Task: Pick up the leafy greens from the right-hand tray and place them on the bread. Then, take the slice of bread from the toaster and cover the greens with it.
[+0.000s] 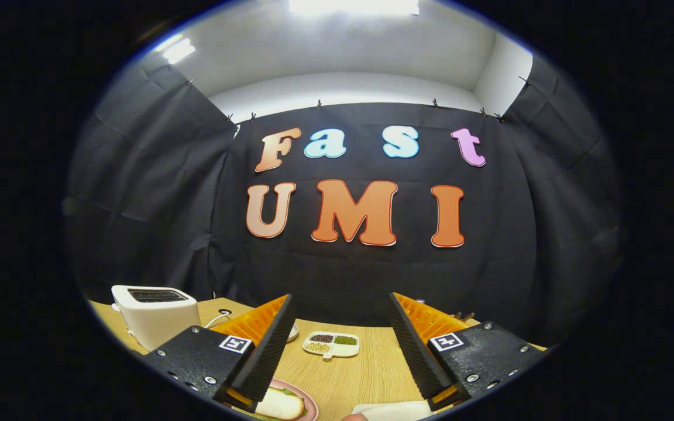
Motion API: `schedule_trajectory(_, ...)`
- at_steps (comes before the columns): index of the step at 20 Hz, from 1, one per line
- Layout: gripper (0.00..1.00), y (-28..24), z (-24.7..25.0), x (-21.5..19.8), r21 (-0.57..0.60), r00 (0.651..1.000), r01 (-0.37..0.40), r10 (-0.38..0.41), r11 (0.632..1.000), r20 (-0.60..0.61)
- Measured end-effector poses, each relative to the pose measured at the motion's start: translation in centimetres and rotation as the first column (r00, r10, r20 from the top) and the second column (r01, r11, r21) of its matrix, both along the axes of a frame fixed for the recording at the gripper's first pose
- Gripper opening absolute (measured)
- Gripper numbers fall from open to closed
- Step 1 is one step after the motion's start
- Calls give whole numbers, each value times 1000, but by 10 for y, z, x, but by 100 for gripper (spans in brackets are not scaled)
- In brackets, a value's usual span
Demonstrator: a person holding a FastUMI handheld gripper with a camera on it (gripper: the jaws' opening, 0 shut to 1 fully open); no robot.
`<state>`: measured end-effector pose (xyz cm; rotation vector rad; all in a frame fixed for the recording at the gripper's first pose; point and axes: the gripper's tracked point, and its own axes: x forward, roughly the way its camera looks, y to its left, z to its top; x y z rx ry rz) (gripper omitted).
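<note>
My gripper (341, 299) is open and held above the wooden table (366, 368), with nothing between its fingers. Below the left finger (267, 345) lies a pink plate (312, 404) carrying a pale slice of bread (281, 404). A bit of leafy green (291, 392) shows on top of the bread. The white toaster (152, 316) stands to the left, beyond the left finger; its top slot is dark and I cannot tell what is in it. The edge of a white tray (392, 410) shows under the right finger (419, 351).
A small white divided dish (331, 344) with seeds and beans sits on the table ahead, between the fingers. The toaster's white cable (218, 320) runs behind it. Black cloth walls close the booth behind the table.
</note>
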<state>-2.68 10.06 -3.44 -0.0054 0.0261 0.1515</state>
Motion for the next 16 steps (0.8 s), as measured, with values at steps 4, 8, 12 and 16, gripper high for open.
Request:
schedule_trajectory(4, 95, -2, 1, 0, 5, 1000, 6, -6, 1000, 1)
schedule_trajectory(8, 95, -2, -1, 0, 15, 1000, 7, -7, 1000, -9)
schedule_trajectory(12, 95, -6, -1, 1, 13, 1000, 19, -19, 1000, -5)
schedule_trajectory(16, 95, -8, 1, 0, 16, 1000, 24, -24, 1000, -1)
